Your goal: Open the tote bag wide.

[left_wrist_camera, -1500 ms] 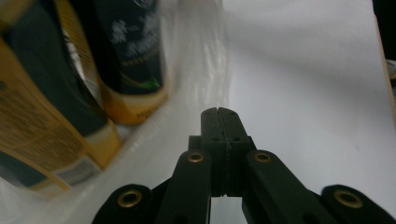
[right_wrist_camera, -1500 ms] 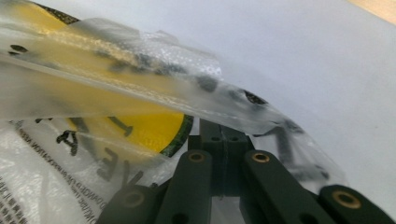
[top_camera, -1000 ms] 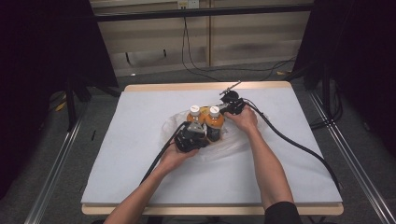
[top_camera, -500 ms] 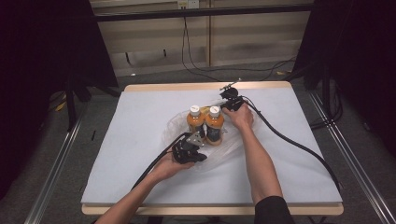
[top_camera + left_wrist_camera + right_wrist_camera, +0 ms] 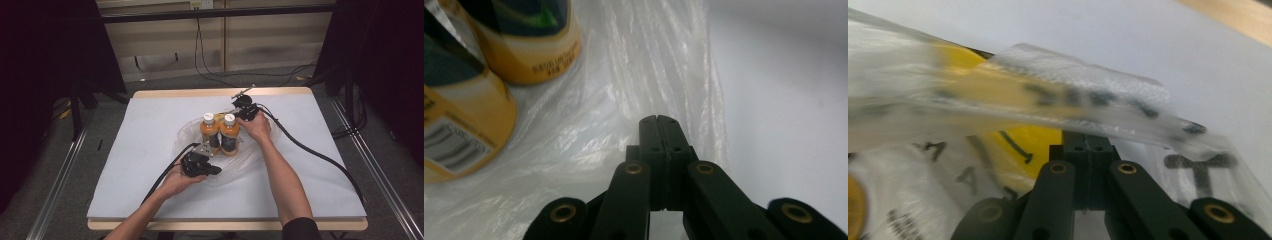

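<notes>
Nearest you, your left gripper [image 5: 210, 170] lies low over the bench [image 5: 150, 190], jaws closed, apparently pinching the near edge of the clear plastic bag [image 5: 659, 65]; you can't tell for sure that film sits between them. The two orange bottles [image 5: 220, 134] stand upright just beyond and to the left of that gripper, on the bag, side by side, long axes vertical, caps up. Farther off, your right gripper [image 5: 246, 111] is closed on the bag's far printed edge [image 5: 1108, 105], close beside the right-hand bottle, so it is the nearer one.

Orange bottles [image 5: 221, 133] with white caps stand on a clear bag [image 5: 240, 159] printed black and yellow.
</notes>
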### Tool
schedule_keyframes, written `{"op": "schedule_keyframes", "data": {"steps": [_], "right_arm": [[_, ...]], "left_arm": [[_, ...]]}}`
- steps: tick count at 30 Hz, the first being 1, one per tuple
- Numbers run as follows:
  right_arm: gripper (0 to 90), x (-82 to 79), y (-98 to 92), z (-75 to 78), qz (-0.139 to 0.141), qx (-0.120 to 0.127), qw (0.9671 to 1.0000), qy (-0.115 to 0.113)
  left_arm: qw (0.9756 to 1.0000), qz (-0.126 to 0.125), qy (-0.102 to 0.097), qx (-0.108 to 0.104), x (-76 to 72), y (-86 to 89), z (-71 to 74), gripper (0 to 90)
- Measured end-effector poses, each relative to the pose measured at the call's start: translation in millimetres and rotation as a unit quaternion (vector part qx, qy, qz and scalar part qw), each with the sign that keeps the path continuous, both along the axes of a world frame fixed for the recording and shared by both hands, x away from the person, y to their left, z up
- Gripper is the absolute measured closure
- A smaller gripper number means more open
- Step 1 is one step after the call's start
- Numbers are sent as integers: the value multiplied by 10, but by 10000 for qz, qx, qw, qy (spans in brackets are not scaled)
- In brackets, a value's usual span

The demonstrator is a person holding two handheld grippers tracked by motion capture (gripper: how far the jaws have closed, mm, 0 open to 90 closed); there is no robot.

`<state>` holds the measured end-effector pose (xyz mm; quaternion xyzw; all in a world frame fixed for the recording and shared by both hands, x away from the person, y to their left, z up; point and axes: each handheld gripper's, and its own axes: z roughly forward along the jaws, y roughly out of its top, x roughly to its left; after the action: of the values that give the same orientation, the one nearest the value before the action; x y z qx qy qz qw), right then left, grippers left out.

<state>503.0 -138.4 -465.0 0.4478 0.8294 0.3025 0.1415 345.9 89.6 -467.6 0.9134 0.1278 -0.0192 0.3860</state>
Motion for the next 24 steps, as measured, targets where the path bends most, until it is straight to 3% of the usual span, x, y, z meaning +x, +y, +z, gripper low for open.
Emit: {"op": "schedule_keyframes", "data": {"steps": [1,2,3,4,5,7,9,10,11,13,14,15,20,22,24], "right_arm": [[900,-25,-7,38,56,74,9999,-57],[900,-62,-20,94,119,173,9997,-122],[900,-84,-34,128,143,224,9995,-161],[900,-113,-50,171,194,316,9992,-159],[900,-150,-68,213,232,349,9989,-200],[900,-237,-123,290,309,450,9979,-344],[890,-287,-163,323,341,558,9971,-392],[742,-435,-267,390,294,729,9953,-570],[712,-493,-305,412,293,798,9942,-654],[698,-576,-358,441,343,935,9923,-739],[662,-641,-396,464,379,987,9910,-816],[505,-849,-515,529,355,1125,9878,-1020],[291,-1235,-745,596,285,1470,9798,-1324],[222,-1395,-837,591,195,1472,9788,-1412],[174,-1543,-943,570,118,1549,9777,-1415]], "left_arm": [[10000,0,0,0,0,0,0,900],[9998,7,-72,-172,-12,15,45,896],[9996,33,-17,-281,-9,29,65,885],[9998,18,5,-217,-2,54,107,875],[9990,96,41,-425,-15,64,117,848],[9979,138,6,-638,-28,120,178,785],[9972,178,-34,-722,-43,152,218,702],[9940,253,-297,-1017,-104,237,307,667],[9914,305,-324,-1232,-131,283,355,632],[9902,365,-379,-1294,-147,327,398,530],[9861,567,-501,-1481,-178,410,459,530],[9828,732,-563,-1598,-215,515,500,445],[9768,1205,-848,-1551,-306,800,470,253],[9738,1418,-977,-1483,-357,924,437,199],[9734,1485,-966,-1451,-376,974,422,155]]}}
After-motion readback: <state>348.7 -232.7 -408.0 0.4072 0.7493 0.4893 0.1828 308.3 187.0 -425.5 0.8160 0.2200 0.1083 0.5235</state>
